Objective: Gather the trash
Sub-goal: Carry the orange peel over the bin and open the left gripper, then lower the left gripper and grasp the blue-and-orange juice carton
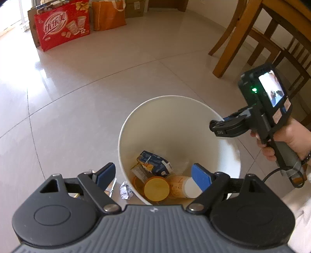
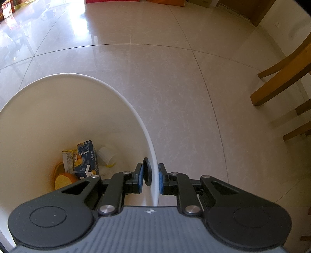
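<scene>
A white trash bin stands on the tiled floor. It holds a blue carton, an orange lid and a paper cup. My left gripper is open and empty above the bin's near rim. A crumpled foil ball lies on the floor just left of the bin, near the left finger. A hand holds my right gripper at the bin's right rim. In the right wrist view, that right gripper is shut on the bin wall, beside a black grommet. The blue carton shows inside.
A red gift bag, an orange bag and cardboard boxes line the far wall. A wooden chair stands at the right, and its legs are close to the bin. A shiny wrapper lies under the left finger.
</scene>
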Demonstrator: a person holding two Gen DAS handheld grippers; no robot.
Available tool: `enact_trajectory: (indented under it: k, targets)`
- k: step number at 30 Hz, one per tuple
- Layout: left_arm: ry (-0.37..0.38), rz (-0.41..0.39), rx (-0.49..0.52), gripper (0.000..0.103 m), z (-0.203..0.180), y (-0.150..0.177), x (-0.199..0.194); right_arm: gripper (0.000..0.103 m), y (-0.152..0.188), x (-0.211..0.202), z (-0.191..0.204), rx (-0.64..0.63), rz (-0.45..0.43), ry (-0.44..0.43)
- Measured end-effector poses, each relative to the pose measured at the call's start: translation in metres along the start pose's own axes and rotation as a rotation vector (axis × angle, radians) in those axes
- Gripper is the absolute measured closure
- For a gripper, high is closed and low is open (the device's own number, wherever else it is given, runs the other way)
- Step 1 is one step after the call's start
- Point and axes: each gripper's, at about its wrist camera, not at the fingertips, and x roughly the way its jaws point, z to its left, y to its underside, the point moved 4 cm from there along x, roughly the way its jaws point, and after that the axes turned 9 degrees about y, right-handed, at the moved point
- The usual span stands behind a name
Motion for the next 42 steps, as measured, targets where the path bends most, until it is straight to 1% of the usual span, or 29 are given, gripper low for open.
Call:
enact_trajectory:
  k: [3,7,10,14,16,20,22,24,25,28,32,35,37,41,42]
  targets:
    - [-0.015,-0.012,-0.009,0.017,0.007,0.004,-0.003,0.085,-0.001,0.0,0.0,0.001,0.001,-0.001]
    - [-0.054,-0.032,-0.021,0.017,0.024,0.014,-0.009,0.085,-0.001,-0.001,0.0,-0.001,0.0,0.001]
    - [-0.079,-0.049,-0.049,0.014,0.043,0.023,-0.012,0.085,-0.001,-0.001,0.0,0.0,0.0,0.001]
    - [-0.111,-0.074,-0.119,0.013,0.079,0.038,-0.008,0.085,-0.001,-0.001,0.001,-0.007,-0.001,0.007]
    - [-0.119,-0.066,-0.155,0.013,0.098,0.047,0.002,0.085,-0.001,-0.001,0.002,-0.011,-0.002,0.011]
    - [-0.14,-0.009,-0.211,0.013,0.137,0.068,0.038,0.085,-0.001,0.0,0.004,-0.016,-0.004,0.018]
    - [-0.171,0.008,-0.221,0.013,0.155,0.079,0.058,0.085,0.0,0.0,0.004,-0.023,-0.006,0.023]
    - [-0.232,0.014,-0.237,0.013,0.173,0.089,0.077,0.085,0.0,0.0,0.005,-0.025,-0.007,0.025]
    - [-0.251,0.023,-0.258,0.013,0.183,0.094,0.086,0.085,0.0,0.0,0.004,-0.025,-0.007,0.025]
    - [-0.286,0.045,-0.334,0.013,0.211,0.112,0.107,0.085,0.0,-0.001,0.004,-0.029,-0.009,0.025]
    - [-0.328,0.037,-0.395,0.013,0.234,0.128,0.123,0.085,0.001,-0.001,0.005,-0.042,-0.013,0.034]
    - [-0.32,0.042,-0.421,0.013,0.238,0.135,0.131,0.085,0.001,-0.001,0.006,-0.04,-0.011,0.034]
    - [-0.302,0.06,-0.423,0.013,0.235,0.138,0.136,0.085,0.001,-0.001,0.006,-0.039,-0.012,0.034]
    - [-0.219,0.102,-0.424,0.013,0.221,0.143,0.142,0.084,0.0,-0.002,0.006,-0.04,-0.012,0.034]
    - [-0.211,0.105,-0.417,0.013,0.216,0.144,0.143,0.084,0.0,-0.002,0.006,-0.04,-0.013,0.035]
